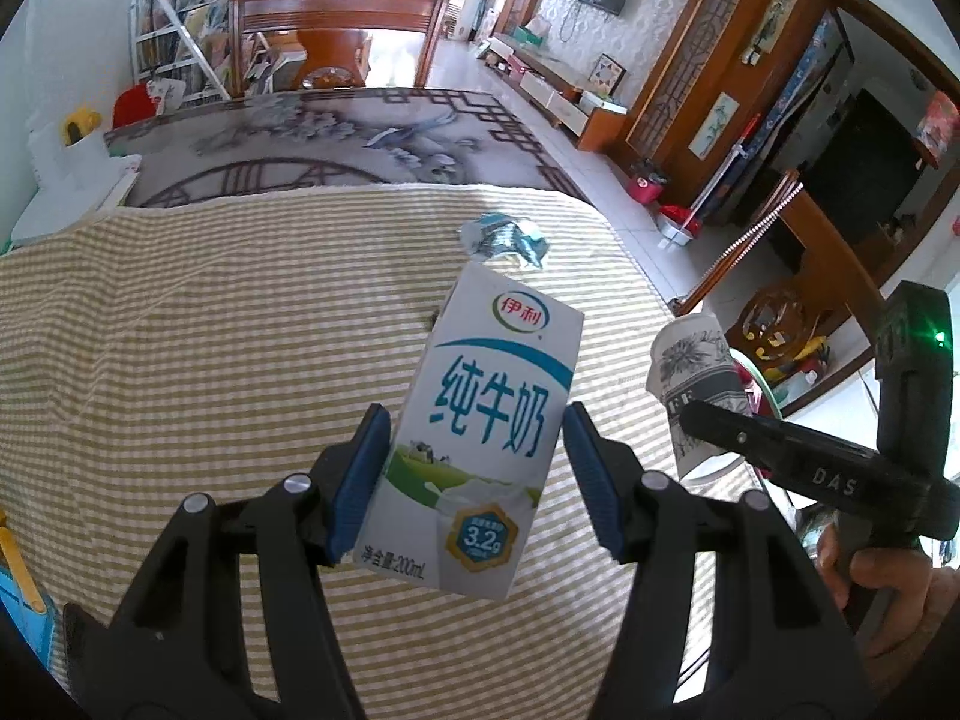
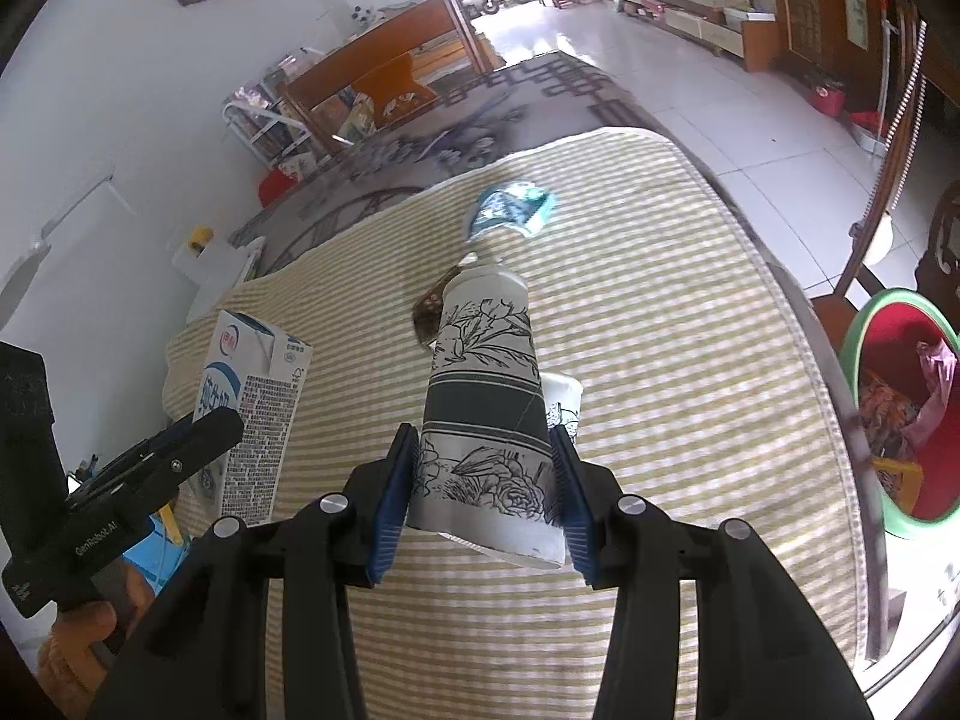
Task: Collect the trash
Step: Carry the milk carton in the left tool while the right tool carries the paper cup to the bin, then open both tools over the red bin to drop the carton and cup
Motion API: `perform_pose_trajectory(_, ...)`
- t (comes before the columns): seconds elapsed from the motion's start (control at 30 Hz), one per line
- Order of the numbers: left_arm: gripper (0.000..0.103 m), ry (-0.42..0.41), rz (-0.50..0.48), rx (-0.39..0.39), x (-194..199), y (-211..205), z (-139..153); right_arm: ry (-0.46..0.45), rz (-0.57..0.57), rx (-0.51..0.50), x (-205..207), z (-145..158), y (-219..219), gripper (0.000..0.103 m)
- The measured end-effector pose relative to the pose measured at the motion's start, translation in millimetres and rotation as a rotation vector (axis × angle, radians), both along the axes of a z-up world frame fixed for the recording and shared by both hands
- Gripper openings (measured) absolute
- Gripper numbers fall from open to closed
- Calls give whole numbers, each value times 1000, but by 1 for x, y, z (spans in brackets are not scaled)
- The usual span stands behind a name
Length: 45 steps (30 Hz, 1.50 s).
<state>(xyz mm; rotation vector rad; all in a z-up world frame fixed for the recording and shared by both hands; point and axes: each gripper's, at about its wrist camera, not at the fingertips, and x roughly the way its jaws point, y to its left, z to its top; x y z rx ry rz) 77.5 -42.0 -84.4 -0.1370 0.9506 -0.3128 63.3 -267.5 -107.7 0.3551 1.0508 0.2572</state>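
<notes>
My left gripper [image 1: 474,468] is shut on a white and blue milk carton [image 1: 480,432], held upright above the striped tablecloth [image 1: 210,330]; the carton also shows in the right wrist view [image 2: 252,408]. My right gripper [image 2: 483,486] is shut on an upside-down paper cup [image 2: 486,414] with black flower print; this cup also shows in the left wrist view [image 1: 696,384]. A crumpled blue and white wrapper [image 1: 504,240] lies further back on the table, and in the right wrist view [image 2: 510,207]. A second paper cup [image 2: 564,402] sits behind the held cup. A brown scrap [image 2: 429,312] lies beyond it.
A red bin with a green rim [image 2: 894,408], holding rubbish, stands on the floor right of the table. A patterned rug [image 1: 360,138] and a wooden bench [image 1: 336,24] lie beyond the table. A wooden chair [image 1: 780,252] stands at the right. White boxes [image 2: 210,264] sit at the left.
</notes>
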Motion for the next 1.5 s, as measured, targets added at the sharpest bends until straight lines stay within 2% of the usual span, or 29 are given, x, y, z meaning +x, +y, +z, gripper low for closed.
perform_pose_trajectory(0.27,58,-16,-44,6,5,-41,7,-15,-44,15,-3,5,-40,43)
perform_pose_trajectory(0.77,58,-13,-126,18,17,-148,11,-4,-120,32,1,3,-145,43)
perform_pose_trajectory(1.27,58,-1,-292,27,25,-277,5,12,-291,43,-26,-5,-273,43)
perform_pose_trajectory(1.5,58,40,-378,34,29,-328,-9,27,-370,53,-40,-11,-320,43)
